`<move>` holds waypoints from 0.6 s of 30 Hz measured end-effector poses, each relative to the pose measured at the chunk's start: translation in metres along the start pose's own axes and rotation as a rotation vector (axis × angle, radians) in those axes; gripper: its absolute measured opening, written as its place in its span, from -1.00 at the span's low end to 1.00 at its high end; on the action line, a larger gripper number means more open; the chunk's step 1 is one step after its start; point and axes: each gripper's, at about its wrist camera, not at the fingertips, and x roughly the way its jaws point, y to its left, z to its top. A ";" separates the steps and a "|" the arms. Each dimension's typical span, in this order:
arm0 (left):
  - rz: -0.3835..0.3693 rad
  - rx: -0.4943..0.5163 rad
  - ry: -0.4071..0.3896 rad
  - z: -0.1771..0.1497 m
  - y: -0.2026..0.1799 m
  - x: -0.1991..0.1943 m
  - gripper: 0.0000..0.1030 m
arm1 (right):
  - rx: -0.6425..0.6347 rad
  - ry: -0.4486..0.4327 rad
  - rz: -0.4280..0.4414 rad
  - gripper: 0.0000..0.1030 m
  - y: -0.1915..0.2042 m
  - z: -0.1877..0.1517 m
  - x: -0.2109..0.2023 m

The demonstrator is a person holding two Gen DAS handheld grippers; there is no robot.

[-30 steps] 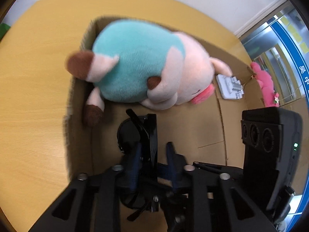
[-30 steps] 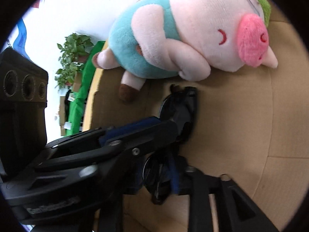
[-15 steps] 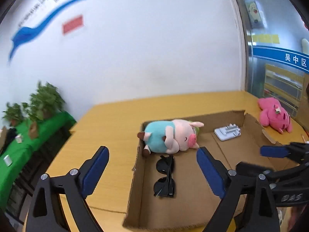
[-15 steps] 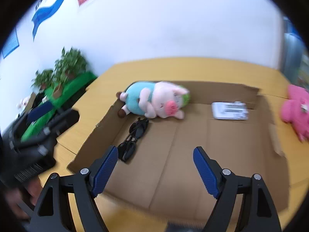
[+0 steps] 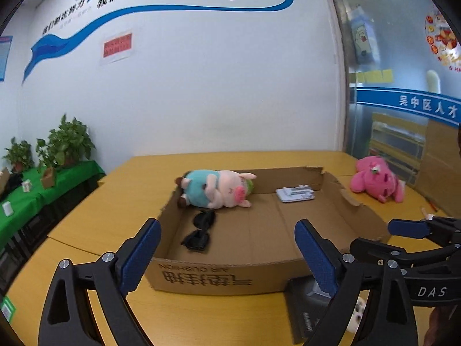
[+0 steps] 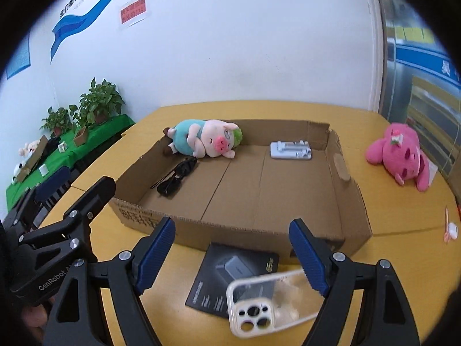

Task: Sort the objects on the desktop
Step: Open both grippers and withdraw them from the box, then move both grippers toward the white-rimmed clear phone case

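Cardboard box (image 6: 340, 190) already holds pig (image 6: 207, 139), sunglasses (image 6: 177, 177) and stand (image 6: 291, 150); our left tongs (image 5: 227, 256) and right tongs (image 6: 232, 255), both apart and empty, leave phone case (image 6: 268, 308) at 6 o'clock, booklet (image 6: 230, 271), and pink toy (image 6: 403, 155) at 2 o'clock

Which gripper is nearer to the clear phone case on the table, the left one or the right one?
Right. The right gripper hangs open just above the clear phone case, which lies before the cardboard box. The left gripper, also open, is off to the side, facing the box.
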 end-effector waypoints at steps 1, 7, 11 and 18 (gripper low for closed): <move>-0.012 0.001 0.008 -0.001 -0.001 -0.001 0.87 | 0.009 -0.002 -0.004 0.58 -0.004 -0.004 -0.007; -0.015 0.008 0.024 -0.004 -0.009 -0.008 0.87 | -0.012 -0.046 -0.047 0.58 -0.006 -0.021 -0.028; -0.052 0.018 0.025 -0.002 -0.012 -0.009 0.87 | -0.025 -0.053 -0.071 0.58 -0.004 -0.024 -0.036; -0.075 0.004 0.041 -0.005 -0.011 -0.010 0.87 | -0.044 -0.071 -0.090 0.58 -0.003 -0.024 -0.045</move>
